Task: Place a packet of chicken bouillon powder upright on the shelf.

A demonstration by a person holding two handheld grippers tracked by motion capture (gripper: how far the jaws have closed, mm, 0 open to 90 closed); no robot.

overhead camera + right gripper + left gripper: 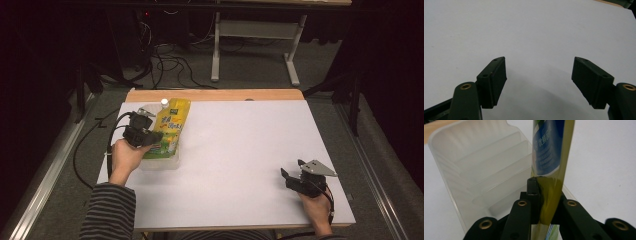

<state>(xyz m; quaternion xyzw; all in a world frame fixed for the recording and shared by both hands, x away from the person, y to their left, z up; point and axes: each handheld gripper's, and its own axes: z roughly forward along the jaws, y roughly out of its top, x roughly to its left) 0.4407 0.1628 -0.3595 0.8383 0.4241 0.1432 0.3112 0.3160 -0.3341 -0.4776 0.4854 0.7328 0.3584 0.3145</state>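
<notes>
Left tool (145,136) is clamped tight on the yellow-green pouch (167,131), jaws nearly together w/ the pouch's edge pinched between them. Pouch stands over the clear plastic bin (162,162) at the desk's (240,150) far-left, white cap (164,102) on top. In the left gripper view the pouch (549,157) carries a blue label w/ white Chinese print, too blurred to read; the ribbed bin (474,165) sits just behind. Right tool (291,179) rests near-right on the desk, jaws wide apart, nothing in them, well apart from the pouch.
</notes>
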